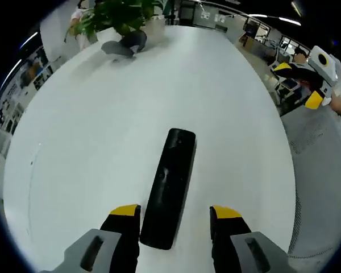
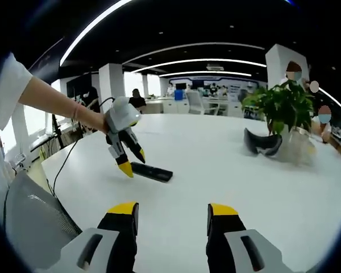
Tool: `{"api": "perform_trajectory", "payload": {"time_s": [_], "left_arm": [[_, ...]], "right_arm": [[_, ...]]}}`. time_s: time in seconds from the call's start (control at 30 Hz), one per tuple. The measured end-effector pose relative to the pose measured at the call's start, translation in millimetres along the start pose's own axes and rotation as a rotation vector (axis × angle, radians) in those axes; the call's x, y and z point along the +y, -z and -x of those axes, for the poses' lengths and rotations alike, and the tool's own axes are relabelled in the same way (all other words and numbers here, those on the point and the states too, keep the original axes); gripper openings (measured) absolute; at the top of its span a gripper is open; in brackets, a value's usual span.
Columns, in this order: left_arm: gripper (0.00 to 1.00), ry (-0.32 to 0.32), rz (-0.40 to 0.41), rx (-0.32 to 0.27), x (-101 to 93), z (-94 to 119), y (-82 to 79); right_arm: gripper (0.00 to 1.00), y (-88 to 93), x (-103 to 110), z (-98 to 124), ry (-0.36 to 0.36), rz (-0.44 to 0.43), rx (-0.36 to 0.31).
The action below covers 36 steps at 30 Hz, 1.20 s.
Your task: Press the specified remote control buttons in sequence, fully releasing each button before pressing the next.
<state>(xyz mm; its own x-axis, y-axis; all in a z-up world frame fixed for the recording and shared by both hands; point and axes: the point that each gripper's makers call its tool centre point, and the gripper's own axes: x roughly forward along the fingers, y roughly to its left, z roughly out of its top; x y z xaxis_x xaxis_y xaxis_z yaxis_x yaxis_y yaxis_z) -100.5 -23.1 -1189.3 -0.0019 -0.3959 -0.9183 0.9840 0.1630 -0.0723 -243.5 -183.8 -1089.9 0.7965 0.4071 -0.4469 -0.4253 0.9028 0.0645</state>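
Left gripper view: left gripper (image 1: 175, 217) wide, straddling remote (image 1: 167, 187) at lower centre — risk of nudging it. Right gripper (image 2: 172, 214) wide, empty.

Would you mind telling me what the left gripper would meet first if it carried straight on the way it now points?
Most likely the black remote control: it lies on the white table directly ahead of the left gripper, its near end between the open jaws. How high the tips hover above it is unclear.

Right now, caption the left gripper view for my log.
Open left gripper straddles the near end of a black remote on the white table.
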Motion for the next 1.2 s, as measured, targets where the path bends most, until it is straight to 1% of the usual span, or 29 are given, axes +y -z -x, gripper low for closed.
{"api": "perform_trajectory", "payload": {"time_s": [0.1, 0.13, 0.17, 0.27, 0.3, 0.37, 0.4, 0.43, 0.47, 0.53, 0.63, 0.83, 0.9, 0.97, 1.0, 1.03, 1.1, 1.2], "left_arm": [[0.48, 0.002, 0.009, -0.004, 2.1, -3.9, -3.1], [0.47, -0.004, 0.011, 0.0, 5.3, -4.3, -2.9], [0.46, -0.006, -0.002, -0.008, 7.3, -4.8, -4.8], [0.45, 0.002, -0.003, 0.005, 5.8, -3.9, -3.7], [0.45, 0.001, -0.014, 0.008, 5.9, -3.9, -3.3], [0.42, -0.025, -0.075, 0.019, 9.7, -4.7, -1.0], [0.4, -0.048, -0.12, 0.033, 11.3, -5.0, 0.2], [0.39, -0.029, -0.133, 0.019, 6.7, -6.1, -3.3], [0.39, -0.027, -0.113, 0.029, 6.1, -5.1, -1.8], [0.39, -0.026, -0.113, 0.033, 7.7, -4.7, -1.4], [0.39, -0.022, -0.125, 0.012, 8.0, -3.9, -0.1], [0.39, -0.02, -0.117, -0.034, 9.0, -3.7, 0.3], [0.36, -0.022, -0.112, -0.037, 7.0, -3.8, -0.3], [0.31, -0.024, -0.117, -0.033, 5.8, -4.4, -1.2], [0.28, -0.022, -0.139, -0.027, 3.6, -4.8, -1.6], [0.25, -0.017, -0.139, -0.026, 2.3, -4.8, -1.7], [0.24, -0.022, -0.156, -0.019, 1.3, -5.4, -1.6], [0.24, -0.022, -0.146, -0.023, 2.4, -5.3, -1.1]], "right_arm": [[0.46, 1.5, -0.4, -0.4, -0.001, 0.006, 0.007], [0.46, 1.8, -0.4, -0.5, -0.001, 0.007, 0.008], [0.46, 2.2, -0.4, -0.6, -0.001, 0.008, 0.011], [0.46, 2.7, -0.6, -0.7, 0.001, 0.009, 0.013], [0.46, 2.8, -0.8, -0.7, 0.001, 0.009, 0.013], [0.45, 3.0, -1.0, -0.6, 0.003, 0.01, 0.014], [0.45, 3.5, -1.0, -0.6, 0.003, 0.012, 0.016], [0.45, 3.7, -1.0, -0.6, 0.003, 0.012, 0.017], [0.44, 4.0, -1.1, -0.7, 0.003, 0.013, 0.019], [0.44, 4.4, -0.8, -0.7, 0.003, 0.016, 0.023], [0.43, 4.8, -0.7, -0.8, 0.002, 0.021, 0.025], [0.42, 4.7, -2.9, -0.1, 0.012, 0.017, 0.023], [0.41, 4.8, -3.6, 0.2, 0.015, 0.02, 0.023], [0.4, 7.7, -3.8, 0.3, 0.019, 0.05, 0.04], [0.4, 9.1, -3.2, -0.5, 0.021, 0.061, 0.049], [0.4, 8.8, -2.6, -1.0, 0.02, 0.061, 0.05], [0.4, 7.5, -2.2, -0.8, 0.015, 0.057, 0.043], [0.39, 7.0, -3.1, -0.1, 0.012, 0.038, 0.037]]}}
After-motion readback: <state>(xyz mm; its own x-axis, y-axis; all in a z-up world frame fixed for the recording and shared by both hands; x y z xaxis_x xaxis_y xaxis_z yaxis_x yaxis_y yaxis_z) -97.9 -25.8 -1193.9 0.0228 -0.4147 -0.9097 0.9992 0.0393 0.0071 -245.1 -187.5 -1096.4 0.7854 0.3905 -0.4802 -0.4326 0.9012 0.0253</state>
